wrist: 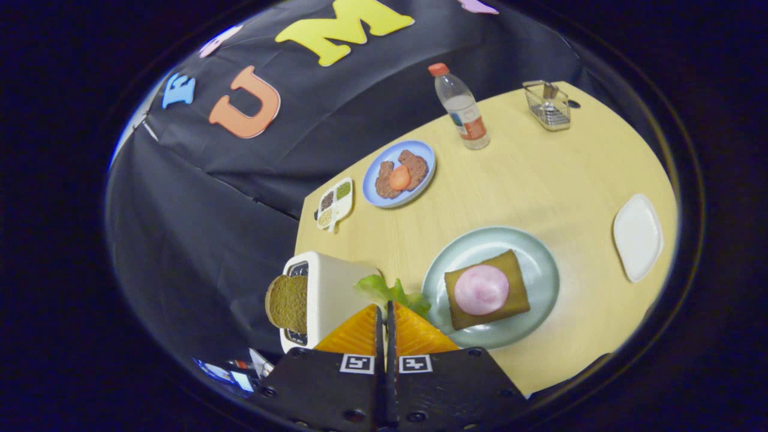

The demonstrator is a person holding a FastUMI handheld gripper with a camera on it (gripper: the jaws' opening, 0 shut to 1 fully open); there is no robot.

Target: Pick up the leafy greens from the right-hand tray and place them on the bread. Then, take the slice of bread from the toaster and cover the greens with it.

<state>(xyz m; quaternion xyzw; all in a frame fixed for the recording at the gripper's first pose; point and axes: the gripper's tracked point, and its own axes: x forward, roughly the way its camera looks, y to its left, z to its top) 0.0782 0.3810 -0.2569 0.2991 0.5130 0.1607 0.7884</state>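
Note:
My gripper point(384, 307) is shut on the leafy greens point(393, 293), whose green ruffled edge sticks out just past the fingertips, held up above the table. Right of the fingers lies a pale green plate point(528, 252) carrying a brown bread slice point(516, 300) topped with a pink round slice point(481, 290). Left of the fingers stands a white toaster point(330, 294) with a brown bread slice point(288, 303) poking out of its slot. A white tray point(638, 236) lies bare further right of the plate.
Beyond the plate sit a blue plate point(372, 180) with brown patties and an orange piece, a small divided dish point(335, 203) of seasonings, a plastic bottle point(462, 108) and a wire basket point(547, 105). Bare wooden table point(540, 180) spreads between them.

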